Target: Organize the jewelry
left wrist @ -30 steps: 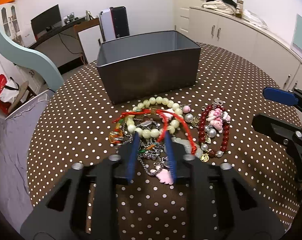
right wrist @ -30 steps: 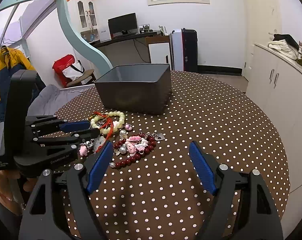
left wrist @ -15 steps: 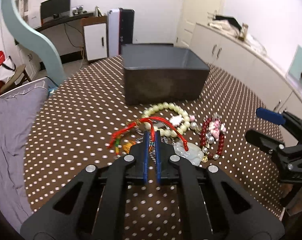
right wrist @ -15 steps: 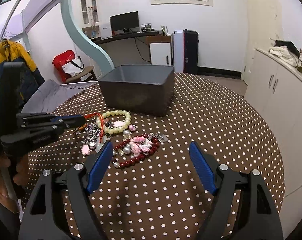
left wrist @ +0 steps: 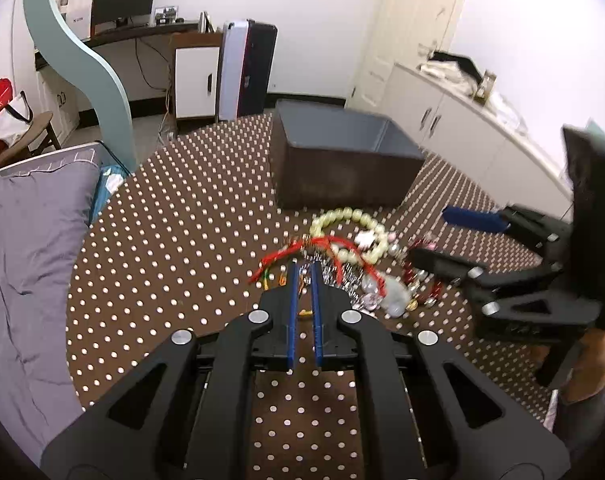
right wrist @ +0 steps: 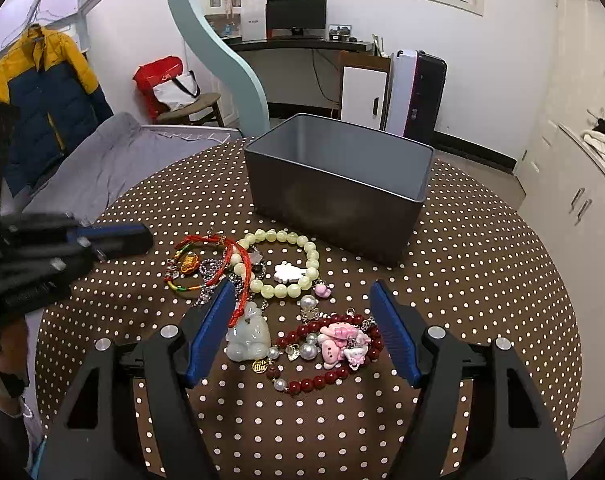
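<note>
A pile of jewelry lies on the brown dotted tablecloth (right wrist: 482, 280) in front of an empty grey box (right wrist: 334, 204). It holds a pale green bead bracelet (right wrist: 313, 254), a red cord bracelet (right wrist: 238, 252), a silver chain (right wrist: 208, 270), a jade pendant (right wrist: 248, 338) and a dark red bead bracelet (right wrist: 326, 378) with pink charms. My right gripper (right wrist: 301, 292) hovers over the pendant and the red bead bracelet; its jaws are closing and the pads touch nothing. My left gripper (left wrist: 303, 266) is shut at the pile's left edge. I cannot tell if it pinches a strand.
Grey bedding (left wrist: 22, 220) lies beyond the table's left edge. White cabinets (left wrist: 462, 120) run along the right wall. A teal curved partition (right wrist: 222, 52) stands behind the table. A person's hand (left wrist: 582, 360) holds the right gripper.
The left jaws closed from a small gap onto the pile's near edge, and that gripper drew left. The right gripper slid left over the pendant and red beads, its jaws a little narrower.
</note>
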`<move>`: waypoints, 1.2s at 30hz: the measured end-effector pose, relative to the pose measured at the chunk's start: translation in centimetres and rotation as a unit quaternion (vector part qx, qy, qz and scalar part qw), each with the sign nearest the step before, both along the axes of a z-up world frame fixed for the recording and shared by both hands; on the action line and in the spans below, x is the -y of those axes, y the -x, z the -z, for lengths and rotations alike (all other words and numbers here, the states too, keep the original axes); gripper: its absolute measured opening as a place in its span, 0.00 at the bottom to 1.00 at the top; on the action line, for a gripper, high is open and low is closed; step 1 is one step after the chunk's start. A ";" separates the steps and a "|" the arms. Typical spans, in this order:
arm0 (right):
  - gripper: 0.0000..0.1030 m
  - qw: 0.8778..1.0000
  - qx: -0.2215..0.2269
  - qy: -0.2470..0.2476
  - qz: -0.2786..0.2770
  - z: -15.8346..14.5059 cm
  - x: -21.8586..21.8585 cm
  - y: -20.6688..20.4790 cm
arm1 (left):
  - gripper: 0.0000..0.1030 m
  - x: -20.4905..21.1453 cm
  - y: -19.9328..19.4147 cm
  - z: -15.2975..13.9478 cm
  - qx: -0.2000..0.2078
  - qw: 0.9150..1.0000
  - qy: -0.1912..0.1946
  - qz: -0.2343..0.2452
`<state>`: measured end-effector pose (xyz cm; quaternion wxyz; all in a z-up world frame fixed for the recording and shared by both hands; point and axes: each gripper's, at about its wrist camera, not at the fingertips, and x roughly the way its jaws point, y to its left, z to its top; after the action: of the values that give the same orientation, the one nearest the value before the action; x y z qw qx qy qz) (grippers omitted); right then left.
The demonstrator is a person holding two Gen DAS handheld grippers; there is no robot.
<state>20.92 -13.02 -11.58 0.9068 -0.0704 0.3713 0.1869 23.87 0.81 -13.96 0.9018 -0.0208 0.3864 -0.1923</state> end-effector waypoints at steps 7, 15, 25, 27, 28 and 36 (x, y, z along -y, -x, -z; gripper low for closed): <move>0.64 1.000 -0.005 0.004 0.016 0.6 1.3 0.8 | 0.07 1.7 -0.9 1.8 -0.017 0.999 -0.027 0.007; 0.64 1.000 -0.010 0.007 0.014 1.0 1.7 1.0 | 0.07 3.1 -1.3 2.3 -0.027 0.999 -0.038 0.017; 0.64 1.000 -0.015 0.004 0.016 1.5 2.7 1.1 | 0.15 4.7 -1.2 2.3 -0.019 0.997 -0.070 0.001; 0.65 1.000 -0.016 0.003 0.015 1.6 2.8 1.3 | 0.46 4.9 -0.9 2.2 -0.009 0.998 -0.066 0.000; 0.64 1.000 -0.016 0.003 0.015 1.6 2.9 1.3 | 0.64 4.8 -0.5 1.9 0.003 0.998 -0.057 -0.009; 0.65 1.000 -0.016 0.001 0.014 1.7 3.1 1.5 | 0.63 5.7 0.1 1.8 0.028 0.996 -0.082 0.001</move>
<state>19.41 -16.10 -13.30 0.9029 -0.0632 0.3874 0.1750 23.81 -4.85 -15.73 0.9107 0.0592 0.3755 -0.1617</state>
